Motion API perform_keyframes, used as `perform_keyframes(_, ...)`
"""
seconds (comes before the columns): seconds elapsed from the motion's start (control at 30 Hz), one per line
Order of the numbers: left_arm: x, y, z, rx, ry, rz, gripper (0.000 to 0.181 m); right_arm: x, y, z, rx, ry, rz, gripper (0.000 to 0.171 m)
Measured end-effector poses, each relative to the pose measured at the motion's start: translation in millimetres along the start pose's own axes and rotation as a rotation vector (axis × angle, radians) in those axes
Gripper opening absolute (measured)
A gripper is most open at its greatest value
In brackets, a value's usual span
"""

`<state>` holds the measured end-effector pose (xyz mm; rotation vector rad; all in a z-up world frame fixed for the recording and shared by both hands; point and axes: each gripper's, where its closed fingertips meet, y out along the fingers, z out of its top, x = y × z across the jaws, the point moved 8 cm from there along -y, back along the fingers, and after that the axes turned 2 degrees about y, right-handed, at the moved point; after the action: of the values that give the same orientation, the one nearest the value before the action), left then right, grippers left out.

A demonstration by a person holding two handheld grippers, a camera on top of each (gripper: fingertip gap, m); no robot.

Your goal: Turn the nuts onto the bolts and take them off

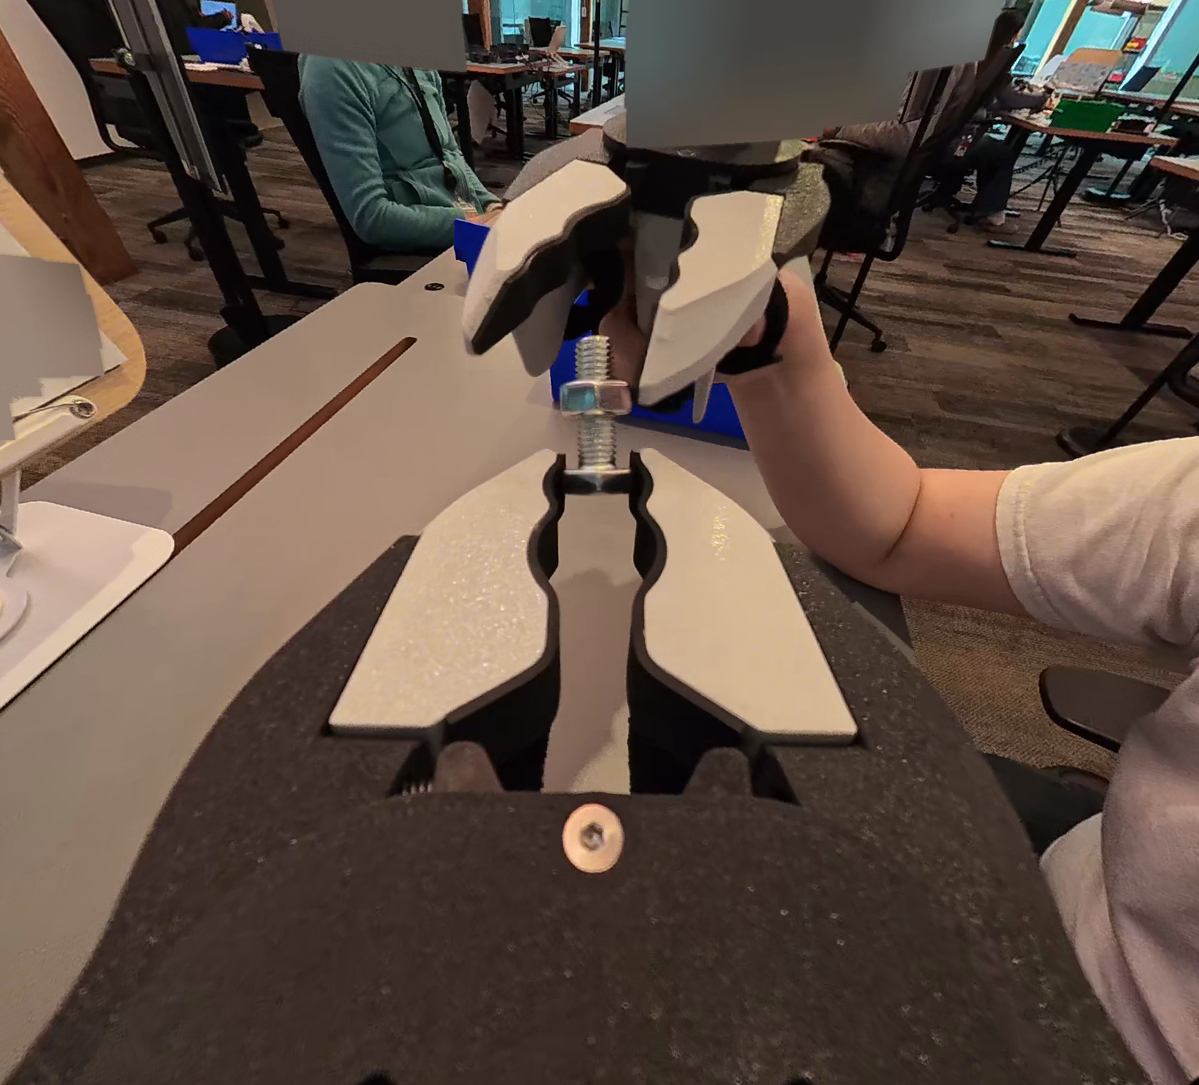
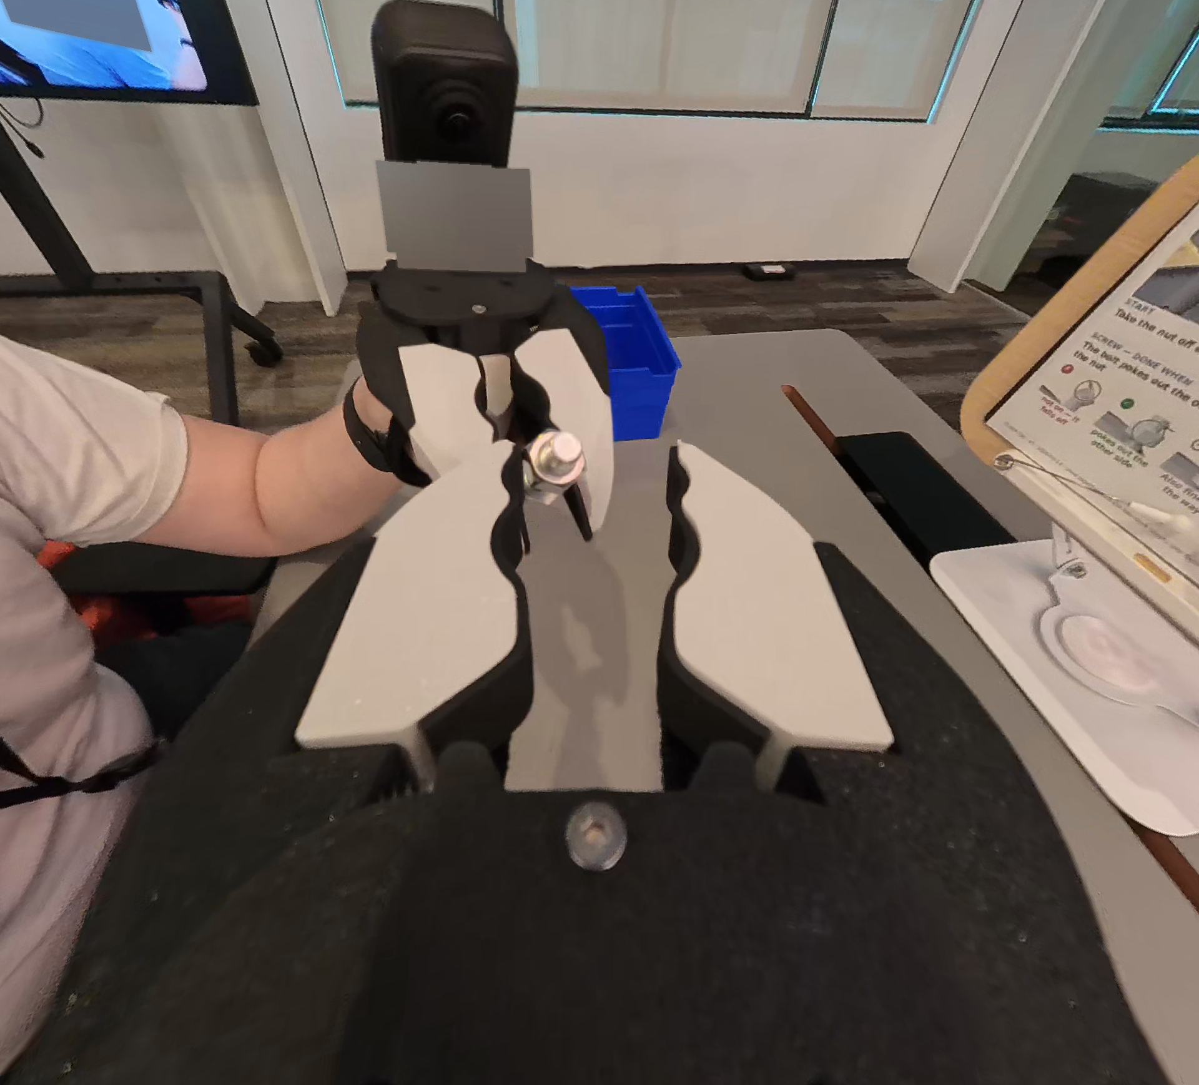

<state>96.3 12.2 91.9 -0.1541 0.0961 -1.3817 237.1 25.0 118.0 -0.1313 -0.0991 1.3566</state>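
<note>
My left gripper [image 1: 597,463] is shut on the head of a silver bolt [image 1: 594,441] and holds it upright above the grey table [image 1: 324,405]. A silver hex nut [image 1: 595,397] sits about midway up the thread. My right gripper [image 1: 593,369] comes from above, open, with its fingers either side of the bolt's tip and one fingertip close beside the nut. In the right wrist view the right gripper [image 2: 592,457] is open; the nut [image 2: 540,460] and bolt end [image 2: 566,463] lie near its left finger, held by the left gripper [image 2: 551,506].
A blue bin [image 2: 632,353] stands on the table behind the grippers; it also shows in the left wrist view [image 1: 688,415]. An instruction board [image 2: 1103,405] on a white stand [image 2: 1038,632] is at the right. A slot [image 1: 292,444] runs along the table. People sit at desks beyond. Less than 4 cm separates the two grippers' tips.
</note>
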Motion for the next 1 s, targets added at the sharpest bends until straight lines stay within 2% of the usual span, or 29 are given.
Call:
perform_keyframes(0.2, 0, 0, 0, -0.002, 0.001, -0.004, 0.019, -7, 4, 1, 0.020, 0.018, 0.074, 0.037)
perform_keyframes(0.3, 2, 1, 1, 0.002, 0.012, -0.002, 0.018, -7, 8, -1, -0.006, 0.001, 0.049, 0.037)
perform_keyframes(0.5, -2, -2, 2, 0.013, 0.050, 0.076, 0.018, -2, -2, 2, 0.039, 0.080, 0.095, 0.035)
perform_keyframes(0.7, -2, -1, 2, 0.012, 0.058, 0.080, 0.018, -4, 3, 0, -0.002, 0.066, 0.029, 0.032)
perform_keyframes(0.8, 1, -1, 2, 0.008, 0.081, 0.082, 0.018, -5, 3, 0, 0.005, 0.098, 0.051, 0.028)
perform_keyframes(0.9, 2, -1, 3, 0.005, 0.103, 0.096, 0.018, -6, 1, 3, 0.040, 0.130, 0.097, 0.016)
perform_keyframes(1.0, 3, -1, 3, 0.007, 0.104, 0.094, 0.018, -5, 1, 2, 0.045, 0.144, 0.106, 0.015)
